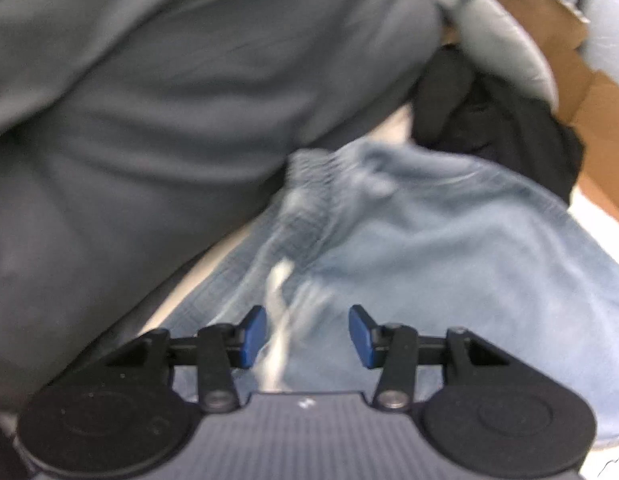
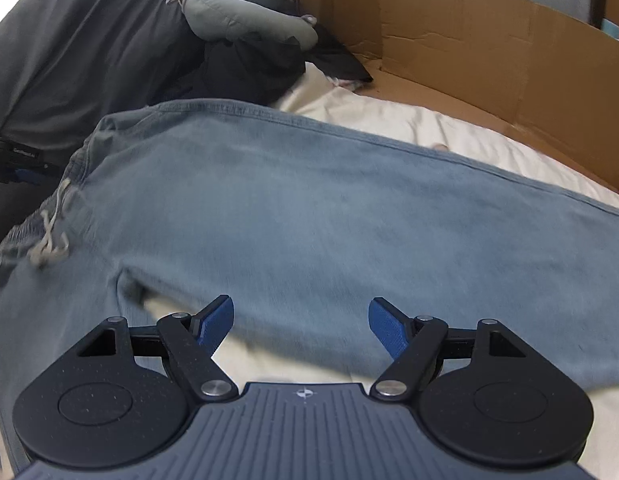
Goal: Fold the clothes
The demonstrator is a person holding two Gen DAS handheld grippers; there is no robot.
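Pale blue washed-cotton trousers [image 2: 309, 208] with an elastic waistband and a grey-white drawstring [image 2: 49, 236], spread flat across a cream bedsheet [image 2: 409, 124]. Waistband end toward the left of the right wrist view, leg running out to the right edge. Drawstring knotted and lying loose on the fabric near the waistband.

Left claw [image 1: 307, 334] with blue pads apart, nothing pinched between them, hanging over the waistband and drawstring part of the trousers [image 1: 429, 248]; picture blurred, so contact with the cloth impossible to tell. Right claw [image 2: 301, 330] spread wide, empty, poised above the lower edge of the trouser leg where the sheet shows beneath.

Large dark grey garment [image 1: 149, 100] bunched along the left, touching the waistband end. Crumpled black cloth [image 2: 245, 68] just beyond the trousers' upper edge, with a padded grey cushion-like roll [image 2: 245, 12] lying on top of it. Brown corrugated cardboard wall [image 2: 469, 40] standing along the far side of the bed, well apart from both claws.
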